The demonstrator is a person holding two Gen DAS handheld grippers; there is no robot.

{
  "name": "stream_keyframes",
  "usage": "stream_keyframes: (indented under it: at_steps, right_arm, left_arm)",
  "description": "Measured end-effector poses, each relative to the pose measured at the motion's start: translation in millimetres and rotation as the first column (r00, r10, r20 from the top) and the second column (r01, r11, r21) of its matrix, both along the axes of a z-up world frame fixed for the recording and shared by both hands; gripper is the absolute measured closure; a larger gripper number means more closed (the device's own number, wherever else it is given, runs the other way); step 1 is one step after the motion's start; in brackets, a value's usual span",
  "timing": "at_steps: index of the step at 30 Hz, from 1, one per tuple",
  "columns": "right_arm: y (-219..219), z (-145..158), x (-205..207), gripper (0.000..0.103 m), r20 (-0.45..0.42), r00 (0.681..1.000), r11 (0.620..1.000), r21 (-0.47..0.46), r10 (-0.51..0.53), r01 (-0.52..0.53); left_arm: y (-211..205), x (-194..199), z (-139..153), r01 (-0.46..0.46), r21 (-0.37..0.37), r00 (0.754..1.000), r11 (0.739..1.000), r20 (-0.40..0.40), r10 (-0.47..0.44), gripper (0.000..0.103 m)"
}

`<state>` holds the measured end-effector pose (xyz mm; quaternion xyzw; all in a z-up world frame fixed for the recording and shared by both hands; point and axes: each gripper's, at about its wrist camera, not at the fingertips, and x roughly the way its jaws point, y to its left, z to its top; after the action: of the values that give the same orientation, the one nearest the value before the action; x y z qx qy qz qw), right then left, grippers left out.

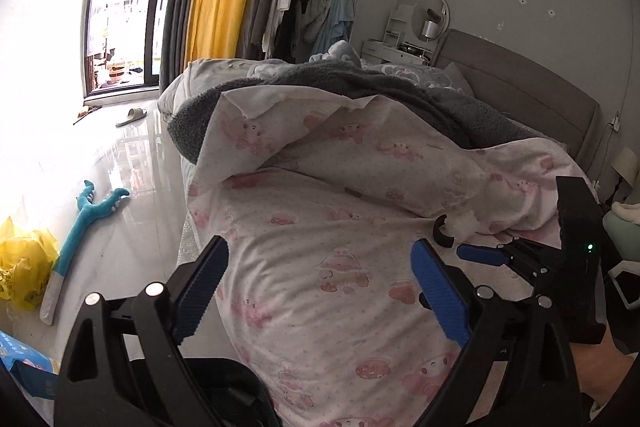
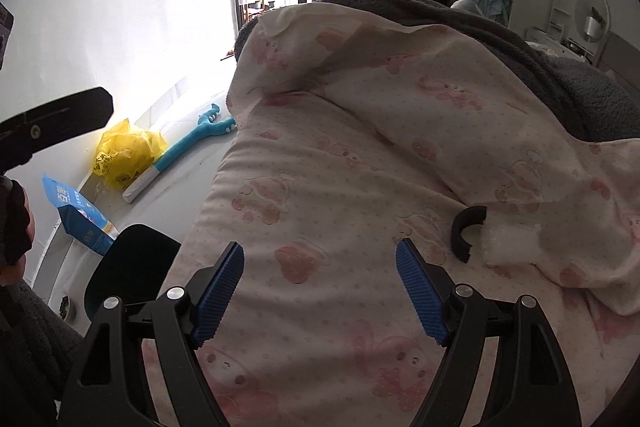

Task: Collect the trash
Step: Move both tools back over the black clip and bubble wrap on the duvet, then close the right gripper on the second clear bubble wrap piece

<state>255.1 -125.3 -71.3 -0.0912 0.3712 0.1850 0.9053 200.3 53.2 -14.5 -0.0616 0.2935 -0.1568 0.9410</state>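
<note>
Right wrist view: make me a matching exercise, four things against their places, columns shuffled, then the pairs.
Things:
1. black curved piece
2. yellow plastic bag
3. grey blanket
4. blue packet

Places:
A. floor, beside the blue toy
B. pink sheet, touching the white wad
C. floor, nearest the black chair
D. over the folded quilt

Pairs: 1-B, 2-A, 3-D, 4-C

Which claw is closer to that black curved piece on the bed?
Right. The right claw hangs open just short of the black curved piece; the left claw, also open, sits farther back.
</note>
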Motion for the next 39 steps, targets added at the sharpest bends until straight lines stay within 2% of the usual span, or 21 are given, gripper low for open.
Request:
stream_keyframes:
  at_steps: [5,15,27,34,39]
  right_arm:
    - [-27,4,8,0.024,0.011,0.999,0.999,0.003,-0.038,0.038]
    - [-76,13,34,0.024,0.026,0.990,0.990,0.042,-0.138,0.137]
    - [-104,-2,66,0.024,0.018,0.981,0.981,0.026,-0.194,0.194]
    - [-121,-15,83,0.024,-0.022,0.973,0.974,-0.005,-0.229,0.229]
    - [-127,-25,89,0.030,-0.064,0.972,0.974,-0.008,-0.226,0.226]
  left_arm:
    - [-21,11,-10,0.040,-0.018,0.999,0.999,-0.015,-0.040,0.009]
    - [-48,22,-25,0.080,0.022,0.996,0.997,-0.036,-0.079,0.009]
    - [-64,33,-21,0.117,0.038,0.993,0.992,-0.023,-0.116,0.008]
    - [-82,43,-29,0.161,0.042,0.986,0.986,-0.049,-0.159,0.008]
    - [-98,48,-34,0.194,0.045,0.980,0.980,-0.063,-0.191,0.008]
